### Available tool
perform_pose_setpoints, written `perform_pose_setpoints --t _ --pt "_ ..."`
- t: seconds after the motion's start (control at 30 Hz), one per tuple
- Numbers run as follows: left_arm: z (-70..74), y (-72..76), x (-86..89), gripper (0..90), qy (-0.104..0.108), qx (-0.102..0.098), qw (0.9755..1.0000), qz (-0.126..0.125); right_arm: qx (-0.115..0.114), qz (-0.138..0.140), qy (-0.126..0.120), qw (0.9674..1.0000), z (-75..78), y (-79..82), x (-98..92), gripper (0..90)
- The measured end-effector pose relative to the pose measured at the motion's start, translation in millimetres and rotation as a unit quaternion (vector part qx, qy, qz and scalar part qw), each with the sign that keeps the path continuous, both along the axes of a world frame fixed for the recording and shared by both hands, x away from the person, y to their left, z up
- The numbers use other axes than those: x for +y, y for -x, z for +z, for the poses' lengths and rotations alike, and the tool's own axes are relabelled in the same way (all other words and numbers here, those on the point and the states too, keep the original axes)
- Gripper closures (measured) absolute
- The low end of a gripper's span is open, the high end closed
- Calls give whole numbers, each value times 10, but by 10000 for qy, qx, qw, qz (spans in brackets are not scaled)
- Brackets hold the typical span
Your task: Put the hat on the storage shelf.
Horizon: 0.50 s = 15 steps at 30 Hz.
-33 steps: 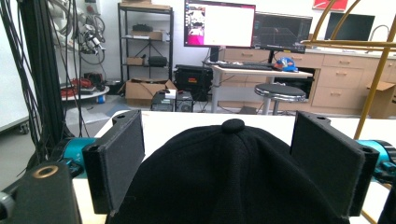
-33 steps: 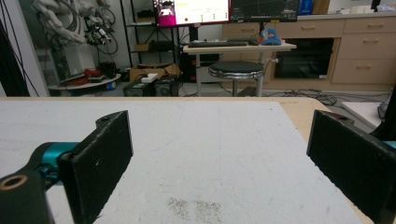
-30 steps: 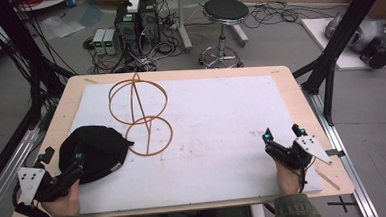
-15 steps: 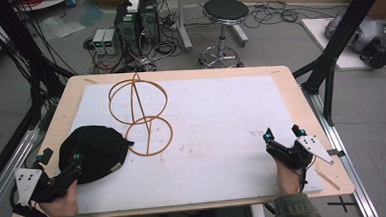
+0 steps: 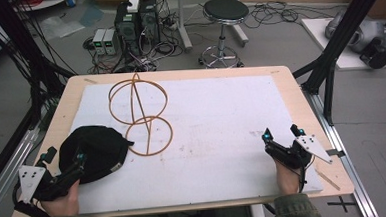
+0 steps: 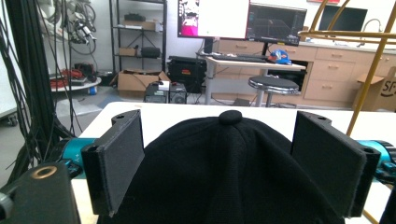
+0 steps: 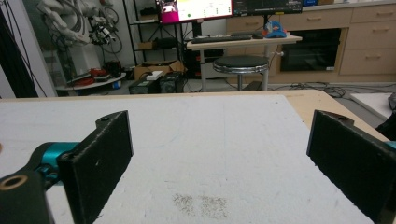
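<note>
One black cap (image 5: 94, 152), lower left of the high view, on the white mat (image 5: 222, 127): soft domed crown, top button (plain in the left gripper view), touching the wire frame's lower ring. One gold wire frame (image 5: 140, 115), upper left of centre. Two grippers: left gripper (image 5: 64, 168), jaws apart, straddling the cap's crown without clamping it; right gripper (image 5: 282, 140), lower right, jaws wide apart over bare mat. One round stool (image 5: 225, 9) beyond the table.
</note>
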<state>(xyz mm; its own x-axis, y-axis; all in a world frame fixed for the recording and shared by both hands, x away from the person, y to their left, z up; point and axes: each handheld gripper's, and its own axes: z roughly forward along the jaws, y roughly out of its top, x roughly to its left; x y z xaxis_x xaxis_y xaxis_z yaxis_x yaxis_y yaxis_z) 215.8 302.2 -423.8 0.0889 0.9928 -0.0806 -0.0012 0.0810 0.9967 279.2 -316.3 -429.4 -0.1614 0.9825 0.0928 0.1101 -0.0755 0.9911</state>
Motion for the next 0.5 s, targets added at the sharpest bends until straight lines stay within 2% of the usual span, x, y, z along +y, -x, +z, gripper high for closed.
perform_pose_setpoints --t 0.33,0.43,0.5 --pt "28 -69 -83 176 -121 167 9996 -196 38 48 28 10000 -4 -9 8 61" --pt "32 -87 -106 177 -170 259 9993 -222 32 40 27 10000 -4 -11 6 61" --pt "39 -103 -115 177 -251 409 9986 -219 36 50 27 10000 -5 -13 6 61"
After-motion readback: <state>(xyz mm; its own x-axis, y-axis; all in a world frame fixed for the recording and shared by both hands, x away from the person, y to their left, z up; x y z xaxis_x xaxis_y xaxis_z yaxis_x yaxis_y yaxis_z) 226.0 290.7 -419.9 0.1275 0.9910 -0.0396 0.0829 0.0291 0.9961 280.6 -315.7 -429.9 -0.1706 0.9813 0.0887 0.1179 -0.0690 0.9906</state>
